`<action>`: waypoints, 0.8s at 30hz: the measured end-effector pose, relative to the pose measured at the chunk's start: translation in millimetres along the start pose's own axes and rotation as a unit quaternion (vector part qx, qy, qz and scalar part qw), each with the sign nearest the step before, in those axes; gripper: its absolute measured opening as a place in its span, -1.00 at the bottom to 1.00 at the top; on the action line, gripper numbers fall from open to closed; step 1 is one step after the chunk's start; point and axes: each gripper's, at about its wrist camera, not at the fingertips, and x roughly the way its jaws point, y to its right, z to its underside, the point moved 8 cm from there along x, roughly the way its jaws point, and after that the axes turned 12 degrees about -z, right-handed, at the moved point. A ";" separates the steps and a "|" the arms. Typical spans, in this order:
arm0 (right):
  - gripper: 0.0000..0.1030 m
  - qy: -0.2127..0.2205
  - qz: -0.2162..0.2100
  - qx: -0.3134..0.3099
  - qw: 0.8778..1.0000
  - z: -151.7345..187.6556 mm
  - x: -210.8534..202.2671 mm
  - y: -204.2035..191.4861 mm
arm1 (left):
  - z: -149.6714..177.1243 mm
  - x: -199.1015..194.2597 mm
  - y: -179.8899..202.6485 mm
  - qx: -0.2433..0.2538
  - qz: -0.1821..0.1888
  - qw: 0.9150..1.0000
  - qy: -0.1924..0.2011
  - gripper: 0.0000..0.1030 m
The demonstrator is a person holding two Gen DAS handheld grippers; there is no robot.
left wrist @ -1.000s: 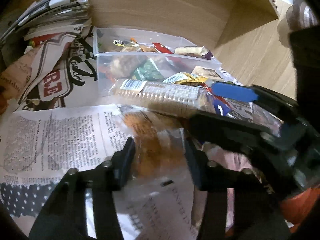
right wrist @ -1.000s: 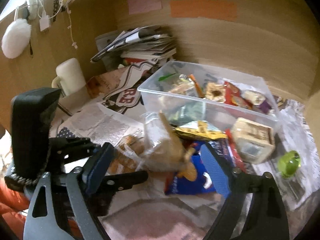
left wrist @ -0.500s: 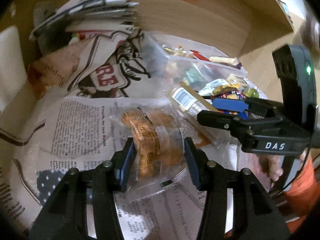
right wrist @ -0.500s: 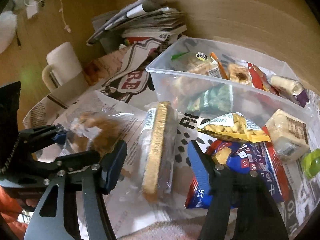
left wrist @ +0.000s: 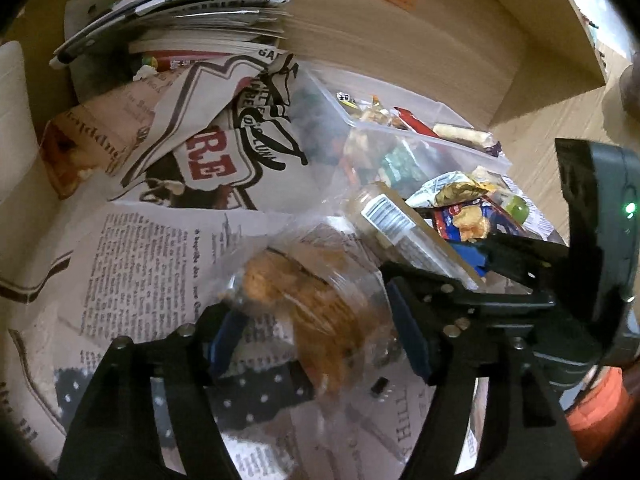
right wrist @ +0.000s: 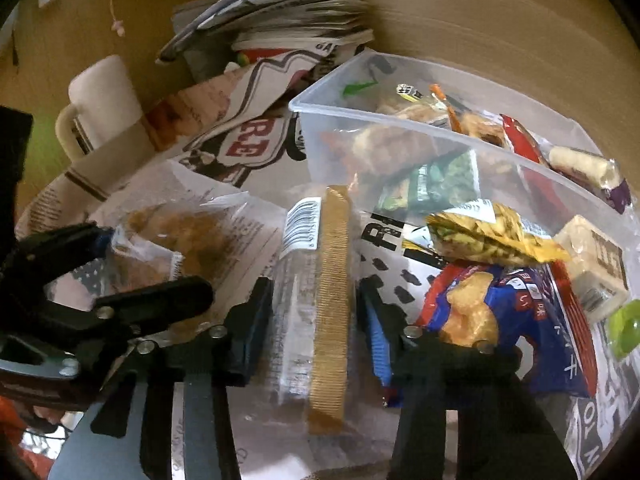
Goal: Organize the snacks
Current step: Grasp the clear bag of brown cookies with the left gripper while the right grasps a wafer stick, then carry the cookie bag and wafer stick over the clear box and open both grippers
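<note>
The clear bag of fried snacks [left wrist: 308,304] sits between the blue pads of the left gripper [left wrist: 316,340], which look pressed into the plastic, so I judge it grasped and lifted slightly off the newspaper [left wrist: 152,264] that covers the tabletop. Just beside it, the sleeve of stacked crackers [right wrist: 320,296] stands on edge between the pads of the right gripper [right wrist: 316,332], which is closed on its sides. Beyond both stands the clear plastic bin [right wrist: 400,120], already holding several snacks, and in front of its wall lie a yellow chip bag [right wrist: 492,240], a blue-and-red snack bag [right wrist: 516,316], a wrapped block [right wrist: 596,264] and a small green cup [right wrist: 624,328]. Farther back are a stack of magazines [right wrist: 288,12] and a white mug [right wrist: 100,100].

The main risks: the two grippers sit very close, the right one's fingers crossing just in front of the left one's load, so a careless lift could make them collide or snag the loose plastic. The slippery film may also slide through the pads, and a hard squeeze could crush the crackers or fried pieces. The bin wall is high, so a low carry could catch its rim.

Both grippers are held low over the tabletop, angled forward toward the bin, side by side.
</note>
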 end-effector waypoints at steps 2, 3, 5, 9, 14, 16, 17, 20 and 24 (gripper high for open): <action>-0.28 0.004 -0.009 0.010 1.000 0.3 -2.7 2.2 | 0.0 1.8 2.3 0.007 -0.003 1.000 0.005 0.36; -0.28 0.007 -0.008 0.012 1.000 0.7 -4.0 2.6 | 0.4 2.6 3.5 0.012 -0.007 1.000 0.005 0.36; -0.28 0.015 0.000 0.009 1.000 1.8 -9.6 2.9 | -0.2 2.6 4.5 0.016 -0.005 1.000 0.008 0.24; -0.28 0.040 0.002 0.005 0.999 0.3 -28.6 -0.4 | -2.4 3.2 3.3 0.013 -0.008 1.000 0.013 0.23; -0.28 0.071 -0.002 0.005 0.997 -7.0 -55.1 -2.5 | -7.6 -6.9 5.7 0.019 -0.002 1.000 0.024 0.08; -0.28 0.084 -0.002 0.003 0.996 -10.3 -65.4 -3.3 | -13.6 -16.7 7.2 0.021 -0.003 0.999 0.040 0.08; -0.28 0.091 0.000 0.001 0.996 -12.6 -70.6 -3.6 | -16.5 -20.6 7.8 0.022 -0.004 0.999 0.047 0.07; -0.28 0.108 0.004 -0.004 0.994 -19.4 -82.4 -4.6 | -27.4 -36.3 10.5 0.023 -0.002 0.997 0.067 0.07; -0.28 0.130 0.010 -0.008 0.991 -30.6 -96.2 -2.3 | -43.8 -54.3 17.1 0.025 0.006 0.996 0.090 0.07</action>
